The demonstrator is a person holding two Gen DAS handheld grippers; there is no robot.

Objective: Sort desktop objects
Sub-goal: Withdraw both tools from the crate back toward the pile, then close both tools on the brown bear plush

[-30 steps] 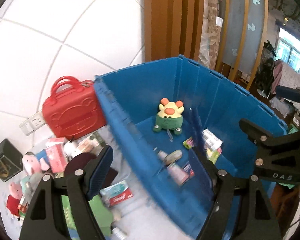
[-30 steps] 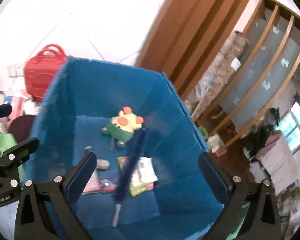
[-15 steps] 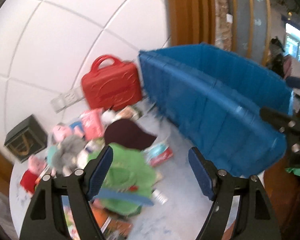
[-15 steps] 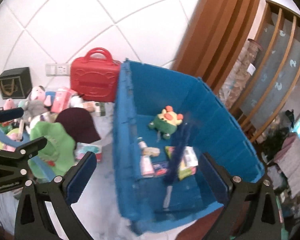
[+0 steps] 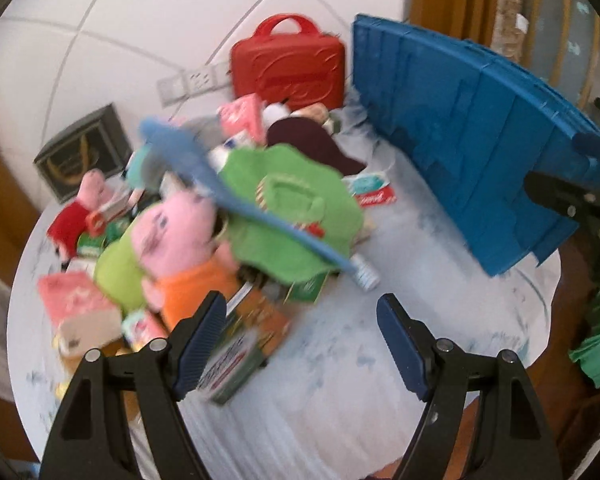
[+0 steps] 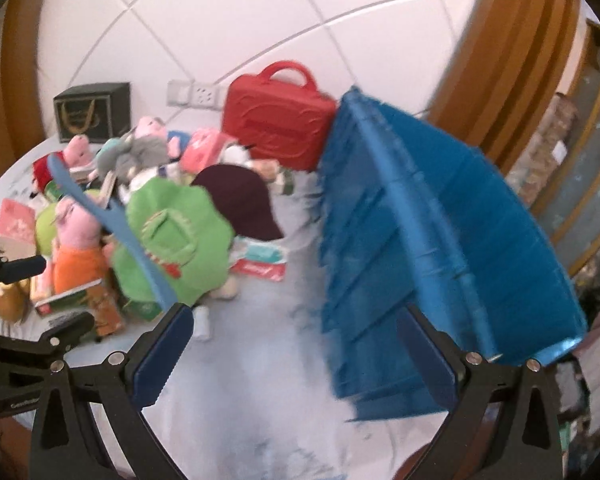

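Here, left gripper [image 5: 300, 320] low in the frame, jaws apart with nothing between, above bare pale counter [image 5: 340, 380] beside a heap of clutter. Right gripper [image 6: 292, 344] likewise low in its frame, jaws apart and empty, over the counter's bare patch next to the blue crate [image 6: 440, 260]. Crate at right in both views, outer wall facing the cameras. Heap at centre left: green cloth piece [image 5: 292, 216] crossed by a long blue brush [image 5: 228, 196], pink pig plush in orange [image 5: 176, 248] just left of it, dark maroon cap [image 6: 240, 200] behind, tissue pack [image 6: 260, 260] at the cap's lower edge. Red toy suitcase [image 5: 290, 68] upright against the tiled wall, touching the crate's corner. Black box [image 6: 94, 110] at upper left. Everything blurred.
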